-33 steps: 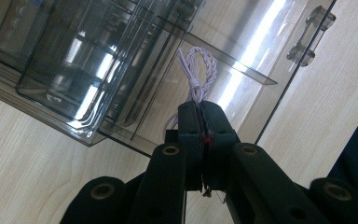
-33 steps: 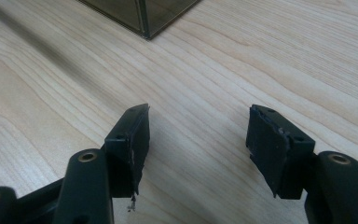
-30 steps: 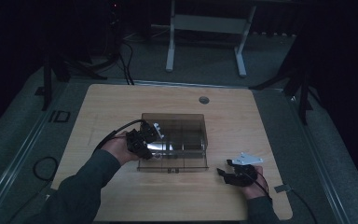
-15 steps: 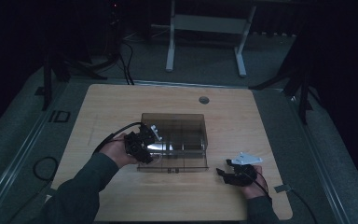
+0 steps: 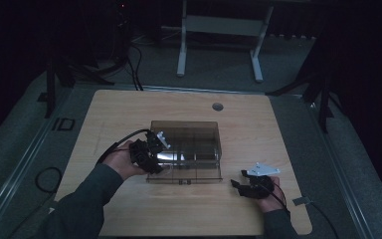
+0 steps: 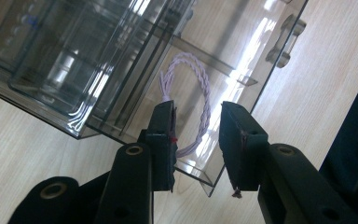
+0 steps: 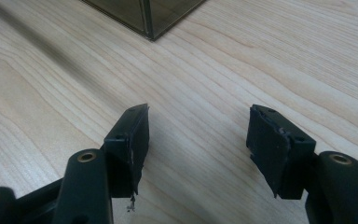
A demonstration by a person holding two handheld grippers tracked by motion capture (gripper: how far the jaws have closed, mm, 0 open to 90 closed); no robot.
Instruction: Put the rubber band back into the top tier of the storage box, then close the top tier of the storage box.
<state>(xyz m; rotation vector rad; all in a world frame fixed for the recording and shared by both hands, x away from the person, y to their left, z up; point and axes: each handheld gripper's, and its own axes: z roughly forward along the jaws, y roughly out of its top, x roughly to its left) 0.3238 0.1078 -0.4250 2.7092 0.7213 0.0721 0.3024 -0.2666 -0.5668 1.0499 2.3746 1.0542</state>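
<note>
We see a clear plastic box with small rooms inside, sitting on a wooden table. A pale purple braided cord lies in one of the rooms, bent into a loop. In the left gripper view the cord sits in the end room of the box, the one closest to the jaws.

The left gripper is at the left end of the box, held in a hand. Its two black jaws are apart, and they have just been opening. The cord is not pinched. It lies past the jaw tips, down in the box. In the left gripper view the loop shows in the gap between the two jaws, and the low end of the cord runs close by the jaw on the left of that view. We cannot tell if that jaw touches the cord. The other jaw is away from it.

The right gripper rests near the front right corner of the box, a little way off from it. Its jaws are wide apart, with bare table between them. A corner of the box shows just past those jaws. The cord is well away from this gripper, at the far end of the box.
</note>
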